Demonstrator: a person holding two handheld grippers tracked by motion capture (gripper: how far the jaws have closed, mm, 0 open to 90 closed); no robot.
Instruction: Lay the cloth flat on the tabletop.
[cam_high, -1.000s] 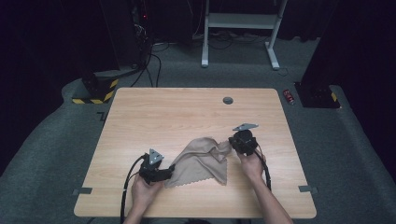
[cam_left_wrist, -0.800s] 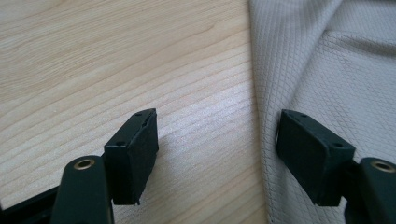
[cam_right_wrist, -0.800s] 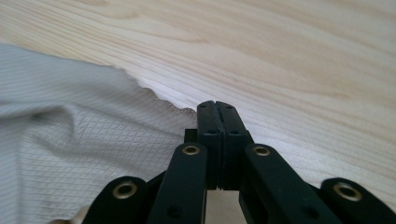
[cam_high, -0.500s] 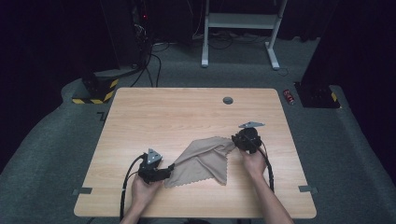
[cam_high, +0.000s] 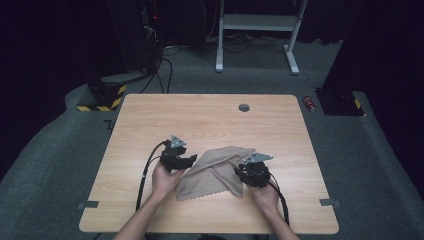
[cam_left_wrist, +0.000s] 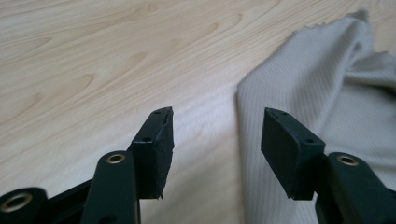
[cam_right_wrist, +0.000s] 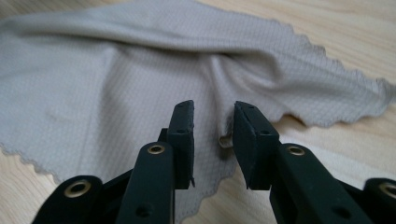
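Two grippers, L (cam_left_wrist: 217, 135) & R (cam_right_wrist: 213, 123), jaws apart at cloth (cam_high: 215, 172) edges.

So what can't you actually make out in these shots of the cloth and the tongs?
- Right tongs: whether they pinch the cloth; a small fold sits in the gap, contact unclear.
- High view: the tongs' jaws, hidden under their bodies and hands.
- Red thing on the floor: too small to identify.
- Cloth's far corner: cut off in the left gripper view.

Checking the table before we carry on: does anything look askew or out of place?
The beige cloth lies rumpled and partly folded over itself, not flat, between the left gripper and the right gripper. Nothing looks spilled or damaged on the table.
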